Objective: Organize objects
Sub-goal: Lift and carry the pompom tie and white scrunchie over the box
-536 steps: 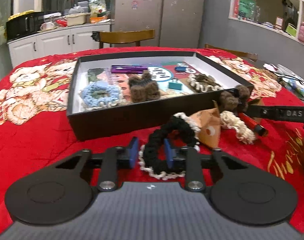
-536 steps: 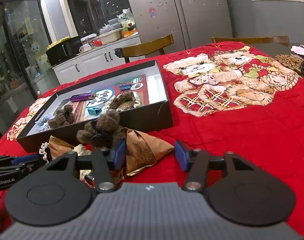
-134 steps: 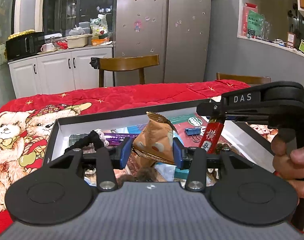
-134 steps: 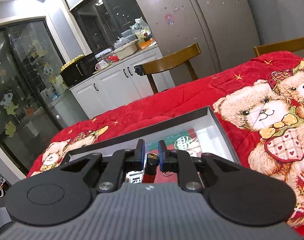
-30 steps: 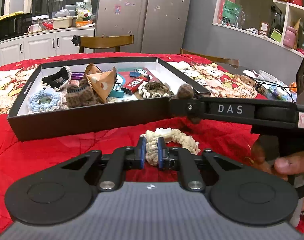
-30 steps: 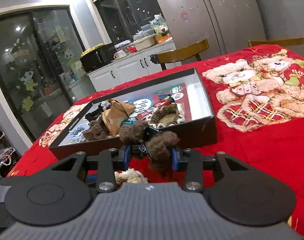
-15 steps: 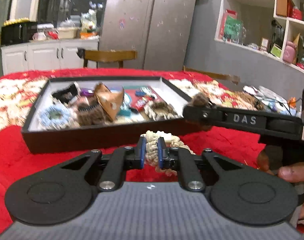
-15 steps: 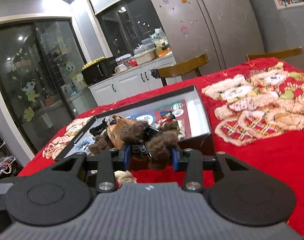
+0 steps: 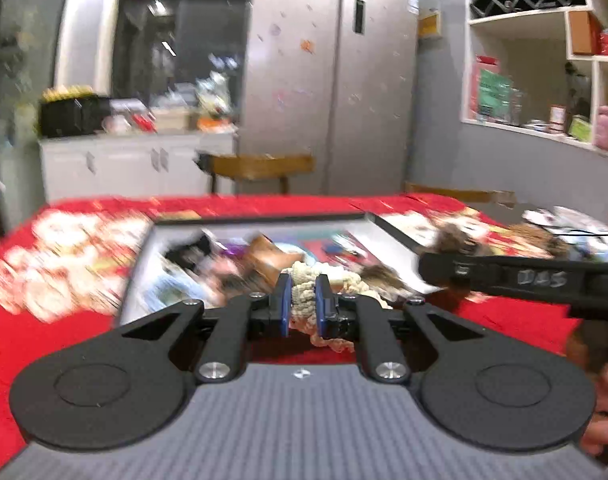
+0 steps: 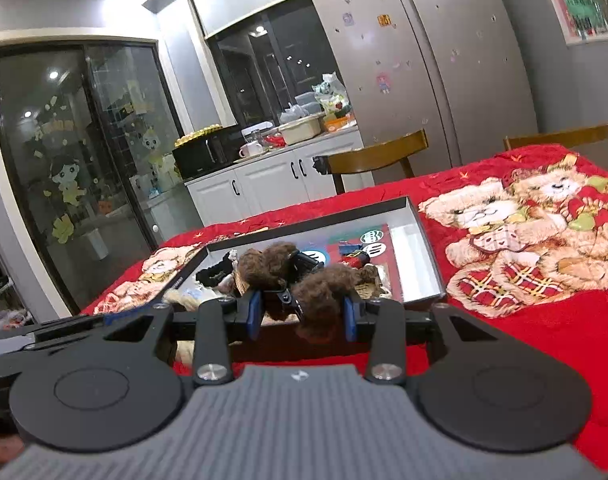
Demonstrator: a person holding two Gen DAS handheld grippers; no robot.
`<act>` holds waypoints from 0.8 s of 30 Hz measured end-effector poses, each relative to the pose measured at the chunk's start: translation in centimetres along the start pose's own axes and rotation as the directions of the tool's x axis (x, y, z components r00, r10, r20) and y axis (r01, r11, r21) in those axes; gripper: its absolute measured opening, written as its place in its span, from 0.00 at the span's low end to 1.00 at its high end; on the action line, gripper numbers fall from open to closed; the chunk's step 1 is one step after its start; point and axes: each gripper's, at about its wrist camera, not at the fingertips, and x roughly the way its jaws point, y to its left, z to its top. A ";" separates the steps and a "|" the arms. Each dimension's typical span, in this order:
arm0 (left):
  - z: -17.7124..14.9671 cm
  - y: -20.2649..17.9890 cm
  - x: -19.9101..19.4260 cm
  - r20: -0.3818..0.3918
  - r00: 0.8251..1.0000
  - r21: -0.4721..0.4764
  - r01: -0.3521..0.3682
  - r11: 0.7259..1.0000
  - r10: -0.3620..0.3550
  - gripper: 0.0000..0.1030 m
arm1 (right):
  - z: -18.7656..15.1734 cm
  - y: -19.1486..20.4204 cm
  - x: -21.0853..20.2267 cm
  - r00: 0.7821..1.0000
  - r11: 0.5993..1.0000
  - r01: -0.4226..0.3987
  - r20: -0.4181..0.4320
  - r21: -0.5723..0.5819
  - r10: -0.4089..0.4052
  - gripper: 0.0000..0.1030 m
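With both loads lifted off the red desk [image 10: 543, 332] since a second ago, now carried toward the far black box [image 10: 431, 268] (nearly filled): left gripper [image 9: 302, 300] jaws pinched narrow on the cream scrunchie [image 9: 304, 286], right gripper [image 10: 302, 312] jaws half-wide around the brown fuzzy clip [image 10: 304, 276].

Box right end: the white floor strip [image 10: 409, 258] beside the printed card is bare.
Box left and middle: crowded with the black scrunchie [image 10: 212, 274] and other small things.
Box front wall [image 10: 419, 300]: stands between grippers and inside.
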 end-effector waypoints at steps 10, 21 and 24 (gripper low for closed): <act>2.6 3.6 1.9 -0.016 0.998 -0.059 -0.058 0.997 0.058 0.15 | 3.7 1.7 2.8 0.997 0.999 0.035 -0.061 -0.016 -0.036 0.41; 8.7 5.5 8.6 -0.030 0.999 -0.049 -0.047 0.998 0.045 0.15 | 7.4 0.1 8.2 0.992 0.995 0.102 -0.075 0.010 -0.101 0.41; 9.6 5.5 11.9 -0.058 0.998 -0.080 -0.016 0.997 0.012 0.15 | 8.4 -1.6 10.8 0.986 0.990 0.135 -0.099 0.040 -0.130 0.41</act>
